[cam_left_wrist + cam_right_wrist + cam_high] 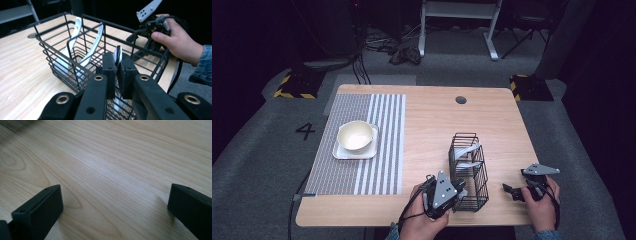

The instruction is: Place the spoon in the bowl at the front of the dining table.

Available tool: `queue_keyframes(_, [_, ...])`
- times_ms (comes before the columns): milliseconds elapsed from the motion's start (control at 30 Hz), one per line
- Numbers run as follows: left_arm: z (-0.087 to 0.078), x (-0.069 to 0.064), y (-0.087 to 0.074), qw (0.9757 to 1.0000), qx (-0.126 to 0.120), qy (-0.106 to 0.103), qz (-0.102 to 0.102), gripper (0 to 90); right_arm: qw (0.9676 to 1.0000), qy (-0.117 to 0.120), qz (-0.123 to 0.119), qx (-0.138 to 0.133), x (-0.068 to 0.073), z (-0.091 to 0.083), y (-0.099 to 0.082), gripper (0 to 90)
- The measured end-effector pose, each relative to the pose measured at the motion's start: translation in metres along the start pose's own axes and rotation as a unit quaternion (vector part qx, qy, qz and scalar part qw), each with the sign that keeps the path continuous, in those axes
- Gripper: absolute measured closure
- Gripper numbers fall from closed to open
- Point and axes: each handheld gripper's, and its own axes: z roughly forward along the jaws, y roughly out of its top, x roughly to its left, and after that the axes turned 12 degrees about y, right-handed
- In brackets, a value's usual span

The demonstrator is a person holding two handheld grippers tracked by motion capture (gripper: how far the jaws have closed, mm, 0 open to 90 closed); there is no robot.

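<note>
A black wire basket (469, 170) stands on the wooden table near the front, with two white utensils (75, 35) leaning inside it. At the basket's near end, my left gripper (460, 192) is shut on a third white utensil (117, 53), whose thin edge sticks up between the pads. The rest of that utensil runs down inside the basket (110, 24). Right of the basket, my right gripper (510, 190) sits low over bare wood, held by a hand. Its jaws stand wide open in the right gripper view (115, 202) with nothing between them.
A cream bowl (355, 135) sits on a square white plate (342, 154) on a striped grey placemat (382, 140) at the left. A round cable hole (461, 100) marks the table's far side. The front edge lies close to both hands.
</note>
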Motion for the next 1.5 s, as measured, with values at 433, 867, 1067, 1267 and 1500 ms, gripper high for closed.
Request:
queue_keyframes(433, [-0.010,0.008,0.020,0.9997,-0.019,0.000,-0.013,85.0,1.0000,0.000,0.000,-0.001,0.000,0.000,0.000,0.0])
queue_keyframes(867, [-0.023,0.018,0.041,0.9989,-0.041,-0.004,-0.023,85.0,1.0000,0.000,0.000,-0.001,0.000,0.000,0.000,0.0])
queue_keyframes(1067, [-0.029,0.023,0.048,0.9986,-0.048,-0.004,-0.022,85.0,1.0000,0.000,0.000,-0.001,0.000,0.000,0.000,0.0])
queue_keyframes(1267, [-0.034,0.026,0.054,0.9980,-0.057,-0.009,-0.026,85.0,1.0000,0.000,0.000,-0.001,0.000,0.000,0.000,0.0])
queue_keyframes(1500, [-0.038,0.032,0.059,0.9979,-0.062,0.000,-0.022,84.9,1.0000,0.000,0.000,0.000,0.000,0.000,0.000,0.0])
